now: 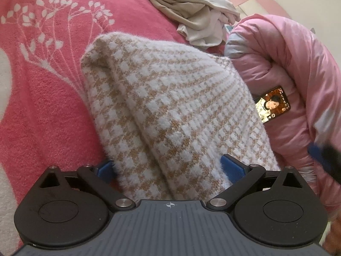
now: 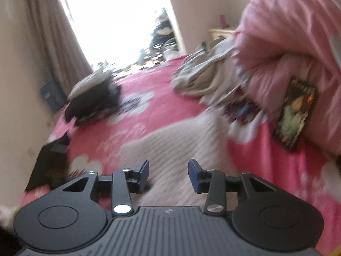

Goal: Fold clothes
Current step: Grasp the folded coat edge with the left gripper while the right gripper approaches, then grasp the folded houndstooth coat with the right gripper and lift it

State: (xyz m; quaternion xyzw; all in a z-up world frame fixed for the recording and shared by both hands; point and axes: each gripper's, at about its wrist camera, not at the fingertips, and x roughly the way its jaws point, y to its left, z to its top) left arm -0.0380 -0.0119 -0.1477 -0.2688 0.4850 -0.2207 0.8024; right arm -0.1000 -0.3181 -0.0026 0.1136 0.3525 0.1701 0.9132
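Observation:
A fuzzy beige-and-white houndstooth sweater (image 1: pixel 170 106) lies folded into a thick bundle on the pink flowered blanket (image 1: pixel 42 85). My left gripper (image 1: pixel 168 168) straddles its near end. The jaws are spread wide and the bundle fills the gap between the blue pads (image 1: pixel 232 168). In the blurred right wrist view the same sweater (image 2: pixel 170 140) lies below and ahead of my right gripper (image 2: pixel 168 170). That gripper is open with nothing between its fingers.
A heap of beige clothes (image 1: pixel 187 6) lies beyond the sweater. A rolled pink duvet (image 1: pixel 287 64) on the right has a lit phone (image 1: pixel 273 104) leaning on it. A dark folded stack (image 2: pixel 93 100) sits near the bed's far left, by a curtained window.

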